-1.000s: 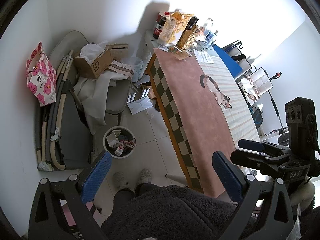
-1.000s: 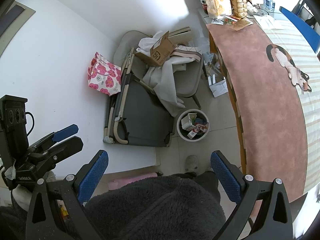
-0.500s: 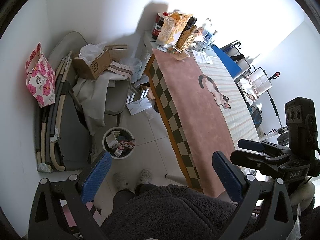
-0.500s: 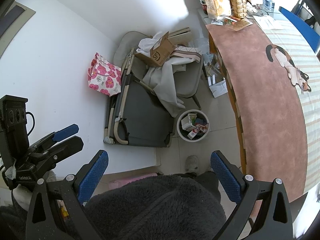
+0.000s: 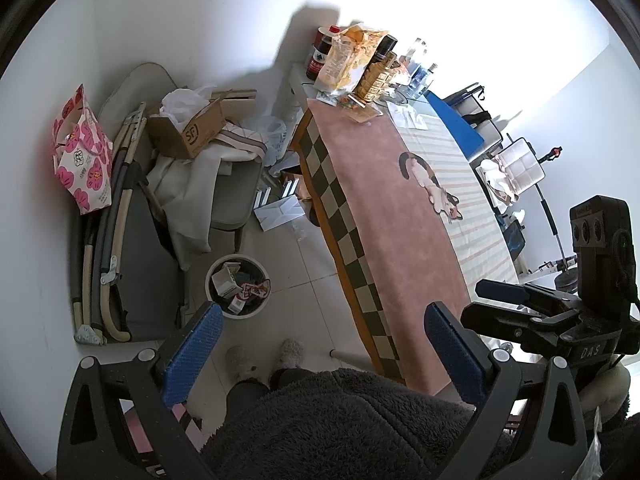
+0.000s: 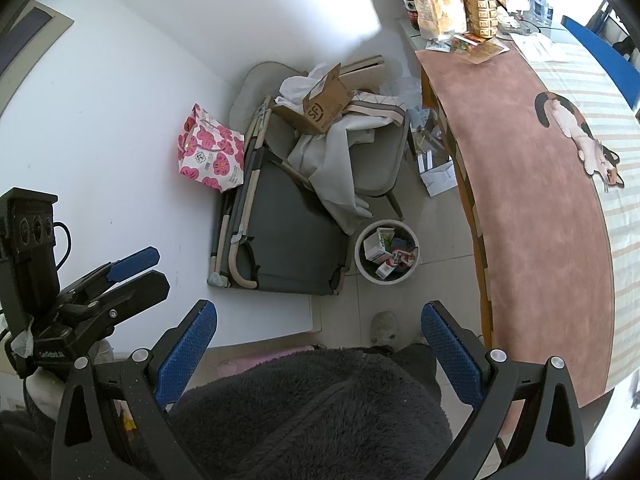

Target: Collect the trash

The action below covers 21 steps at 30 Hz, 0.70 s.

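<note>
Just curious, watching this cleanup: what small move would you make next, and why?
Probably reach the open, empty left gripper toward the white paper lying loose on the tiled floor; the round white bin sits close by to receive it.

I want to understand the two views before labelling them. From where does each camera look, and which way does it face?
Left wrist: sits on the left hand-held gripper, held high, facing down at the tiled floor and the round white waste bin; grey fleece clothing, slippers and the right hand-held gripper show.
Right wrist: sits on the right hand-held gripper, also facing down; the left hand-held gripper shows at left.
Both share the bin and the pink-clothed table.
</note>
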Each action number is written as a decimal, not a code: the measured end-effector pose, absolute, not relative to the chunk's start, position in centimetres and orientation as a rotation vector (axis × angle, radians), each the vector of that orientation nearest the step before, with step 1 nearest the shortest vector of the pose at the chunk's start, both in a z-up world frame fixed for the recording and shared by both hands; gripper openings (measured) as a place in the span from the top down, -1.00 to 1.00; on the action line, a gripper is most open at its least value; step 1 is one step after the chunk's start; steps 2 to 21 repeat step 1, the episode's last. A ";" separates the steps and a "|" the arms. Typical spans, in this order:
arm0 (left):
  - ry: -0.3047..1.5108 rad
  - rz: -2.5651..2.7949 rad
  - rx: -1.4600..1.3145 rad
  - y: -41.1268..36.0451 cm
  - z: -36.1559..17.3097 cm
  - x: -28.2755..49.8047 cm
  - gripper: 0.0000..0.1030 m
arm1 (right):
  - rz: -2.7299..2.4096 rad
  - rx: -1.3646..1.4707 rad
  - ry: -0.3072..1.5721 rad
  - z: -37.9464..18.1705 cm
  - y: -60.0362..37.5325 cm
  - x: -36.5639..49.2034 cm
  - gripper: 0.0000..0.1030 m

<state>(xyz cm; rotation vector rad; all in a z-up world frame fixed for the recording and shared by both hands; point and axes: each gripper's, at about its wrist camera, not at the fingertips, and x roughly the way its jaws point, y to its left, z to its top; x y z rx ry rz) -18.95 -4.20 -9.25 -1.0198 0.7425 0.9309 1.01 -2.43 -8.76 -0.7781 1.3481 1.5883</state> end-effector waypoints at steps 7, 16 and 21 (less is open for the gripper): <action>0.742 0.930 -1.021 -4.2 -9.2 -18.9 -1.00 | 1.589 -0.778 1.349 -8.6 -2.2 0.9 -1.00; 0.742 0.930 -1.021 -4.2 -9.2 -18.9 -1.00 | 1.589 -0.778 1.349 -8.6 -2.2 0.9 -1.00; 0.742 0.930 -1.021 -4.2 -9.2 -18.9 -1.00 | 1.589 -0.778 1.349 -8.6 -2.2 0.9 -1.00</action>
